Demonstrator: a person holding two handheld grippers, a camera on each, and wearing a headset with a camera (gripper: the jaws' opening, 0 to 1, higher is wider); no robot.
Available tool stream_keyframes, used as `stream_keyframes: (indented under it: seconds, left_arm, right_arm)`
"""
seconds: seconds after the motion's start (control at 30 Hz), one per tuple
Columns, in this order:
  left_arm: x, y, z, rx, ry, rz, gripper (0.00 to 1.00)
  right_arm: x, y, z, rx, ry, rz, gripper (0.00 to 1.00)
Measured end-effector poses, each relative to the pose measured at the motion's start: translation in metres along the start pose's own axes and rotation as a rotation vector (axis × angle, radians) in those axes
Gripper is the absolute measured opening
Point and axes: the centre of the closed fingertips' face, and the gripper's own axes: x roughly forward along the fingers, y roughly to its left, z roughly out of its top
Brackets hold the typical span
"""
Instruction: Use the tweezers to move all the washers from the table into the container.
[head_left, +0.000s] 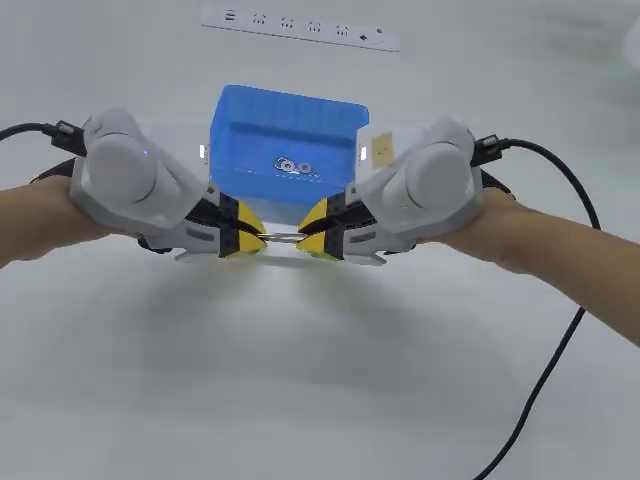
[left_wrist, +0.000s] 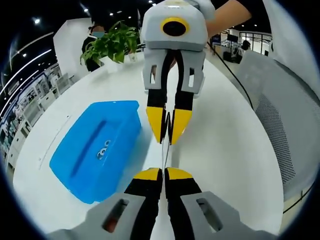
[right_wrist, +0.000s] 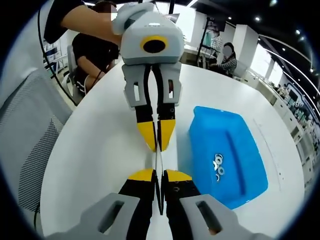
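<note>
The container (head_left: 290, 125) looks like smooth blue plastic with a soft sheen; the washers (head_left: 293, 166) inside it are bright, shiny metal; the tweezers (head_left: 282, 238) are thin polished metal; the left gripper (head_left: 248, 240) and right gripper (head_left: 312, 240) have matt grey plastic shells, with smooth yellow and black jaw tips; the table (head_left: 320, 400) is white, smooth and faintly reflective; the cable (head_left: 527, 400) has a matt black, rubber-like sheath.

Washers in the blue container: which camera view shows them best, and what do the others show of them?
The right gripper view: it looks down into the blue container, and the washers read as separate rings. The left gripper view shows a smaller cluster; the head view, a tiny pale clump.
</note>
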Motion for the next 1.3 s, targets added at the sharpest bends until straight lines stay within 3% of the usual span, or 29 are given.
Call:
stream_keyframes:
  seconds: [0.43,0.53,0.73,0.97,1.23,1.3]
  left_arm:
    - [0.008,0.000,-0.006,-0.041,0.028,-0.003,0.07]
    - [0.009,0.001,-0.005,-0.087,0.025,-0.006,0.08]
    - [0.009,-0.001,-0.003,-0.071,0.039,-0.017,0.11]
    - [0.010,-0.001,-0.001,-0.110,0.025,-0.009,0.13]
    - [0.009,-0.002,-0.002,-0.128,0.048,0.010,0.23]
    - [0.005,-0.002,-0.005,-0.131,0.059,0.031,0.26]
  right_arm:
    - [0.010,0.001,-0.016,0.028,0.043,0.017,0.08]
    - [0.009,0.001,-0.015,0.035,0.038,0.014,0.08]
    - [0.005,0.002,-0.014,0.041,0.046,0.009,0.10]
    - [0.004,0.003,-0.015,0.114,0.064,0.011,0.12]
    - [0.002,0.011,-0.015,0.123,0.080,0.015,0.21]
    - [-0.001,0.009,-0.019,0.127,0.096,-0.009,0.23]
